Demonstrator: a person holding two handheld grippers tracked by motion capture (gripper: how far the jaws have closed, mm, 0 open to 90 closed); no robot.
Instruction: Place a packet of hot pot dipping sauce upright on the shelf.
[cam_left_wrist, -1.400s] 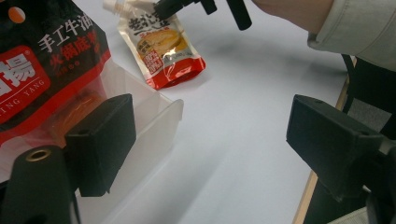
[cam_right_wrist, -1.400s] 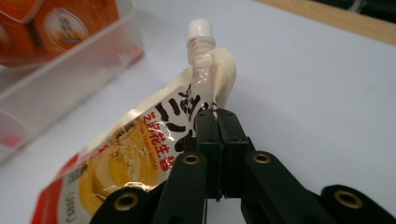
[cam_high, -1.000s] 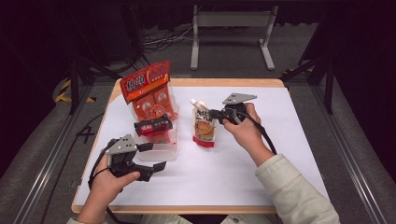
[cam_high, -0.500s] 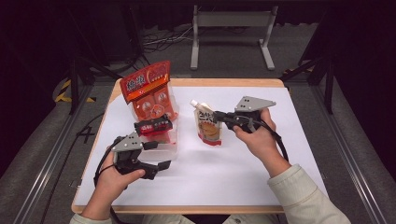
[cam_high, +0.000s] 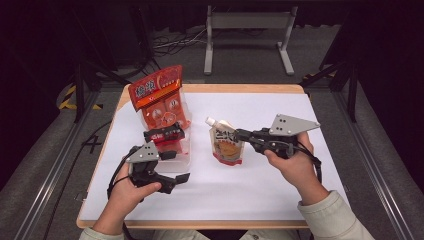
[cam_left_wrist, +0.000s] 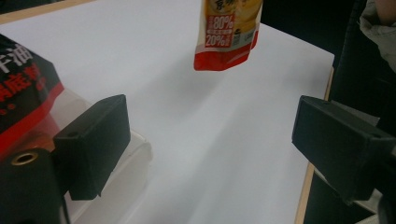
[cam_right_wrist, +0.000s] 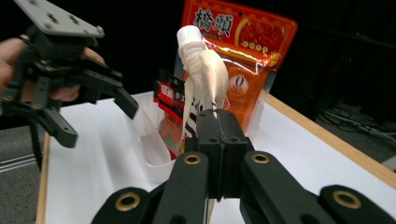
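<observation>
A spouted pouch (cam_high: 227, 145) with a white cap and orange-red print hangs clear of the white table sheet, held by its side edge. My right gripper (cam_high: 239, 135) is shut on it, and in the right gripper view the jaws (cam_right_wrist: 217, 126) pinch the pouch (cam_right_wrist: 205, 79) below its cap. From the left gripper view the pouch's bottom (cam_left_wrist: 229, 32) floats above the sheet. My left gripper (cam_high: 177, 166) sits at the near left beside a clear container (cam_high: 175, 160). Its jaws have just been opening and stand wide apart (cam_left_wrist: 210, 140) with nothing between them.
The clear container holds a tall red snack bag (cam_high: 160, 100) standing upright and a black-and-red packet (cam_high: 162, 135). The wooden table (cam_high: 200, 88) is covered by the white sheet. A metal stand (cam_high: 245, 30) and cables lie on the floor behind.
My right gripper has carried the pouch to the right and toward the near side, lifting it off the sheet. The left hand has hardly moved.
</observation>
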